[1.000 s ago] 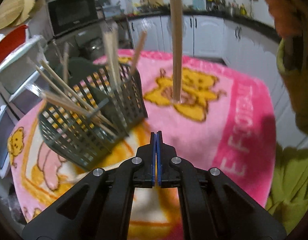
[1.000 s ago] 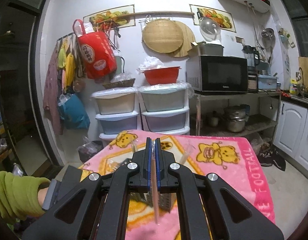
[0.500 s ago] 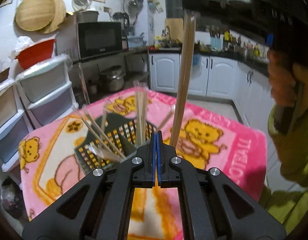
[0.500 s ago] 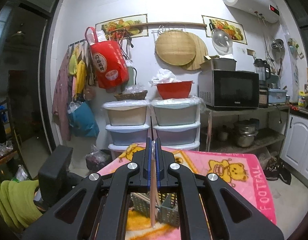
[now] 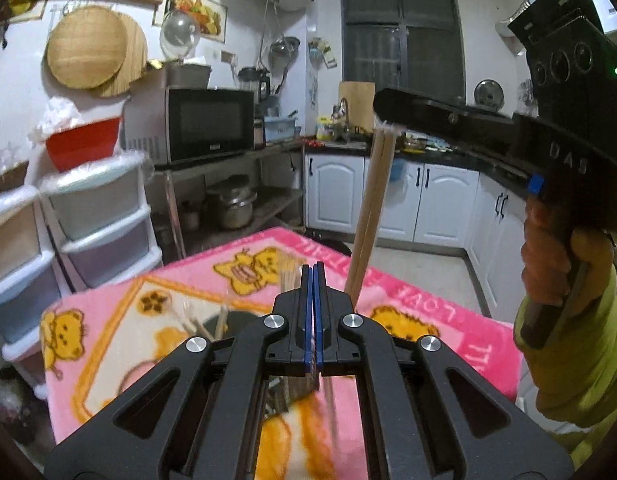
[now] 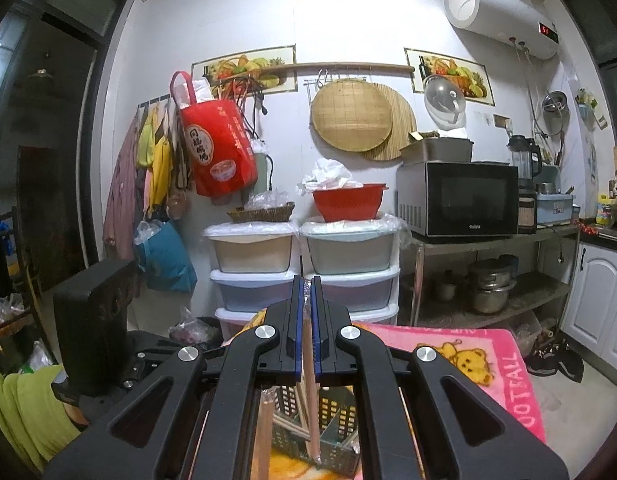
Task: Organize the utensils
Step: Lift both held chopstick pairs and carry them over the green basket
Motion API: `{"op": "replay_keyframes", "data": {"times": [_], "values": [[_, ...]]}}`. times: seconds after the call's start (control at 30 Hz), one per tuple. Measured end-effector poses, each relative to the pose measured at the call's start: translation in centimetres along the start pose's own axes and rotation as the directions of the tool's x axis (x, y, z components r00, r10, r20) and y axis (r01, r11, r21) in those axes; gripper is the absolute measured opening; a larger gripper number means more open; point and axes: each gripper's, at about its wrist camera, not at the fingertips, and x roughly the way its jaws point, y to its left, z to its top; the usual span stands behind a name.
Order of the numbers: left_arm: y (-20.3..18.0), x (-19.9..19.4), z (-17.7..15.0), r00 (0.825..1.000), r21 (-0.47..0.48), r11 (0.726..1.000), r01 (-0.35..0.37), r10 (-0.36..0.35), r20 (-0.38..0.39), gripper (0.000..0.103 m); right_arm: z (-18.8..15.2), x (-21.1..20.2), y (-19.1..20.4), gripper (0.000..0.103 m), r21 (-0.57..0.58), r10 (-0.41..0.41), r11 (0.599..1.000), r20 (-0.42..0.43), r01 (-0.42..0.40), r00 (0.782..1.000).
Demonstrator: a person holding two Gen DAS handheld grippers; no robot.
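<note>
Right now the right claw (image 6: 307,312) is clamped shut on a pair of wrapped chopsticks (image 5: 370,216), pinching them near their top so they hang down, slightly tilted, toward the gray utensil basket (image 6: 332,446) on the pink blanket (image 6: 504,364). Their lower ends sit just above or just inside the basket; I cannot tell which. The left claw (image 5: 313,312) is fully closed on nothing and hovers on the near side of the basket, which it mostly hides in its own view.

Held so high up, the pair could swing, and a tilted tip may catch the basket's lattice wall or the divider instead of dropping into a compartment. The plastic wrapper looks slippery, so the sticks could slide out early and fall onto the blanket. Other chopsticks (image 5: 286,276) already stand in the basket; a descending tip could knock them or tip the light basket, since nothing steadies it.
</note>
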Motion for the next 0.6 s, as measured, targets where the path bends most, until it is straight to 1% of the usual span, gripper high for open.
{"op": "replay_keyframes", "data": {"times": [0.07, 0.13, 0.3, 0.43, 0.6], "values": [[0.1, -0.1, 0.9, 1.000, 0.001, 1.000, -0.005, 0.005, 0.015, 0.000, 0.5, 0.0, -0.1, 0.004, -0.002, -0.002, 1.000, 0.013, 0.002, 1.000], [0.3, -0.2, 1.6, 0.999, -0.003, 1.000, -0.025, 0.025, 0.029, 0.000, 0.8, 0.0, -0.2, 0.004, -0.004, -0.003, 1.000, 0.025, 0.003, 1.000], [1.6, -0.2, 3.3, 0.996, -0.036, 0.998, -0.058, 0.060, 0.064, 0.000, 1.7, 0.2, -0.6, 0.004, -0.010, -0.001, 1.000, 0.042, 0.002, 0.999], [2.6, -0.3, 4.6, 0.991, -0.063, 0.995, -0.083, 0.089, 0.096, 0.000, 2.3, 0.6, -1.0, 0.004, -0.014, -0.004, 1.000, 0.050, 0.005, 0.999], [3.7, -0.3, 6.0, 0.984, -0.099, 0.991, -0.093, 0.107, 0.141, 0.000, 2.6, 1.0, -1.3, 0.004, -0.013, -0.007, 1.000, 0.054, 0.007, 0.998]]}}
